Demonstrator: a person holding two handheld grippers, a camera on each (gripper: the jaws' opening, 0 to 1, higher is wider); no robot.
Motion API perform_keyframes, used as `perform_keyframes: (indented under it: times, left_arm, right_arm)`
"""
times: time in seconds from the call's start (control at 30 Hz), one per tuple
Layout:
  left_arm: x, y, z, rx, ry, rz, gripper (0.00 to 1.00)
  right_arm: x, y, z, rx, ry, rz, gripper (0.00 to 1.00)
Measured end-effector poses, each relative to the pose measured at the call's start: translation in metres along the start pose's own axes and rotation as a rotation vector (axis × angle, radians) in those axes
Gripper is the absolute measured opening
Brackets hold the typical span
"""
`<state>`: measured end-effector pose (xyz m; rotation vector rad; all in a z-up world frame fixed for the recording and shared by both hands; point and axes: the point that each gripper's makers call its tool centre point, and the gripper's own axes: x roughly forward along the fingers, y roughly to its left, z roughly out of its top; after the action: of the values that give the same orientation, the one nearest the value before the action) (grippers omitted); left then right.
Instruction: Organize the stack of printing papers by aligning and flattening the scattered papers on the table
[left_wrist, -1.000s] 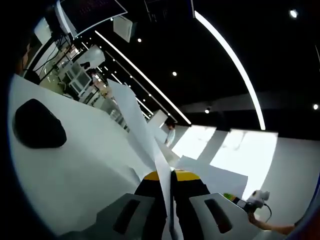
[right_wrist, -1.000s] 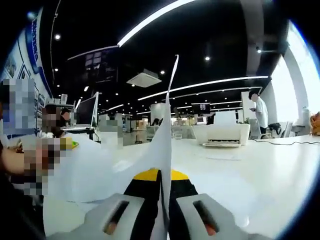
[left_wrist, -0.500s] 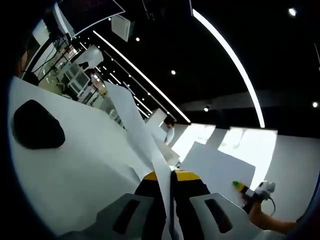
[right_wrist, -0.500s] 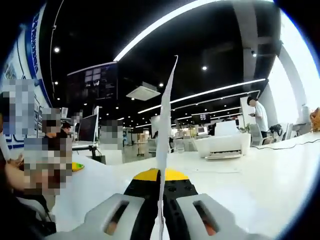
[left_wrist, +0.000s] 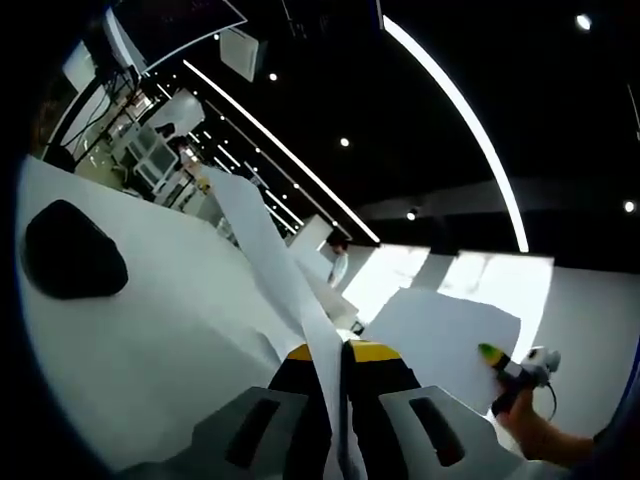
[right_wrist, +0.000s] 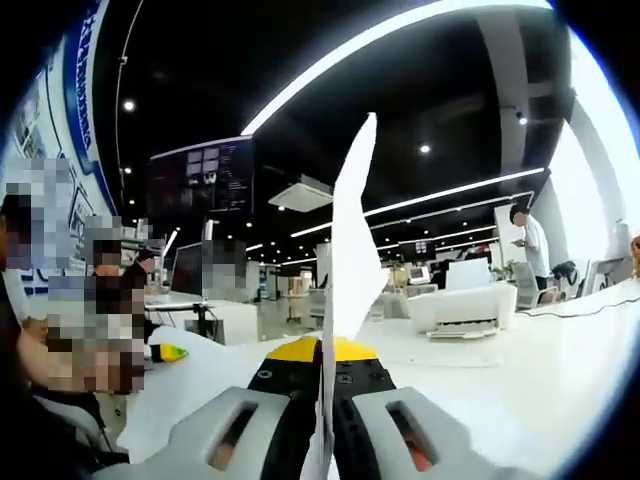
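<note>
Since a second ago we've raised the thin white printing paper sheets (left_wrist: 262, 250) off the white table (left_wrist: 170, 330), left gripper (left_wrist: 330, 368) and right gripper (right_wrist: 322, 372) each clamped on them edge-on; lifting step, next lower and square them flat.

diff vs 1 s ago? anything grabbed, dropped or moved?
The right tool, seen in the left gripper view, rose off the white table, and the paper sheets it holds lifted with it. The right gripper view tilted up, showing more ceiling. Nothing grabbed or dropped: the left tool stays shut on the sheets, and so does the right one. The printer and the black object did not move.
</note>
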<state>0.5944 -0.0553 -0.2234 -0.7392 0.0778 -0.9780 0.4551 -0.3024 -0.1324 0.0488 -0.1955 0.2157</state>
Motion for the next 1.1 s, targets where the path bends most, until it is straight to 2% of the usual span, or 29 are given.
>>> perform_keyframes:
  times: [0.27,0.5,0.87,1.1]
  left_arm:
    - [0.0,0.0,0.0,0.005,0.0,-0.002,0.07]
    - [0.0,0.0,0.0,0.008,0.0,-0.004,0.07]
    - [0.0,-0.001,-0.001,0.007,0.001,-0.006,0.07]
    - [0.0,-0.001,-0.001,0.008,0.003,-0.007,0.07]
  right_arm:
    - [0.007,0.021,0.014,0.015,-0.024,0.056,0.0]
    - [0.005,0.043,0.038,0.008,-0.083,0.105,0.0]
    - [0.003,0.066,0.066,-0.048,-0.135,0.15,0.0]
    - [0.003,0.075,0.076,-0.102,-0.13,0.148,0.0]
